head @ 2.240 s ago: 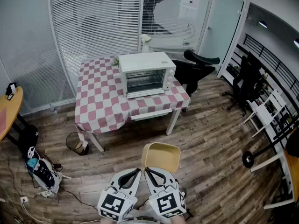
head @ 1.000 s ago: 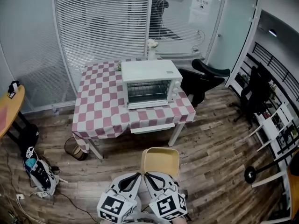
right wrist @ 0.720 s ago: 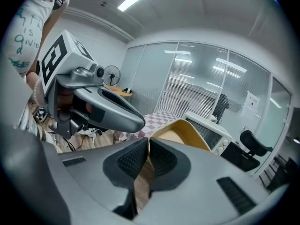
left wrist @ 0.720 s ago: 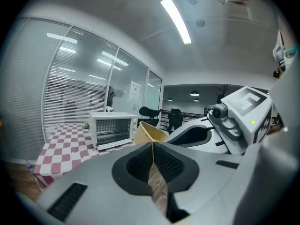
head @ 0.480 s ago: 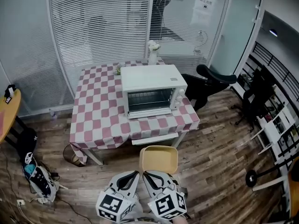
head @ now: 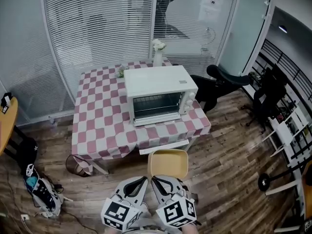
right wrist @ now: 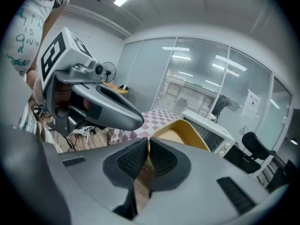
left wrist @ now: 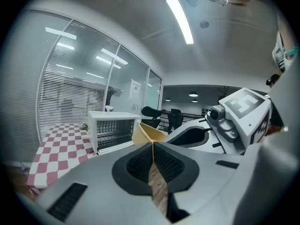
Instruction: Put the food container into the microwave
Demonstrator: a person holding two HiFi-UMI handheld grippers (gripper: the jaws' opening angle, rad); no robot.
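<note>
Food container (head: 168, 164) — rim pinched by my left gripper (head: 145, 179) and right gripper (head: 153, 179) — is nearer the microwave (head: 158, 84) than before.

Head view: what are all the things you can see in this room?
food container: one, yellow, low centre, held by its near rim
microwave: one, white, on the table
table: one, pink-and-white checked cloth, middle of room
vase: one, white with flowers, behind the microwave
office chairs: two, black, right of the table
bin: one, dark, on floor by the table's left corner
bag: one, black and white, on floor far left
left gripper: one, white and black, shut on the food container
right gripper: one, white and black, shut on the food container
</note>
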